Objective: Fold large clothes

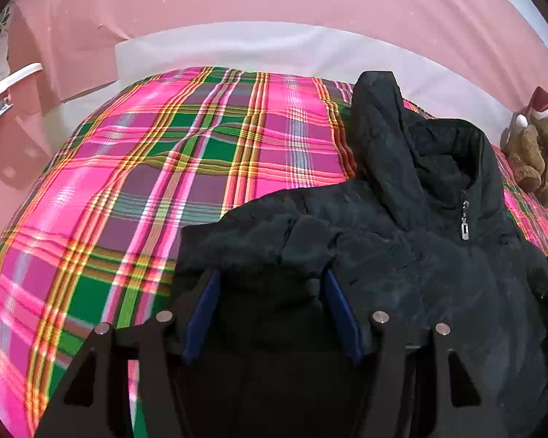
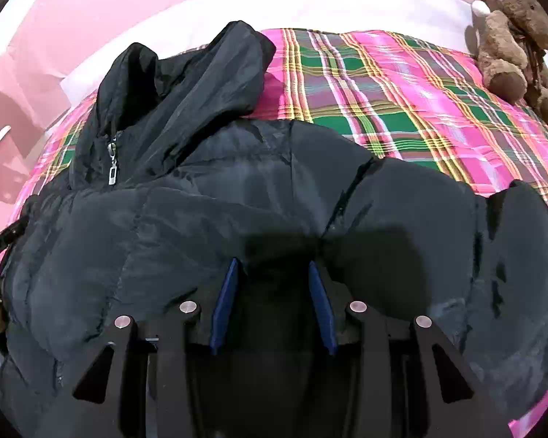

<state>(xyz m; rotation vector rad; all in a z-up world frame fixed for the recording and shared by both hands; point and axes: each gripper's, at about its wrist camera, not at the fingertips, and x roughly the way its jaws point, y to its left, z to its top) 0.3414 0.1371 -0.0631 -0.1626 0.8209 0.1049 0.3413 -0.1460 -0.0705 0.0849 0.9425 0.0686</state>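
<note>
Black puffer jacket [image 2: 208, 226] lies zipped on the plaid blanket [image 1: 135, 182], hood [image 1: 383, 127] at the far side. I see my left gripper [image 1: 270, 292] with jaws apart over its left sleeve; right gripper [image 2: 274, 273] likewise spread above the chest. Teddy bear [image 2: 511, 43] sits far right.
</note>
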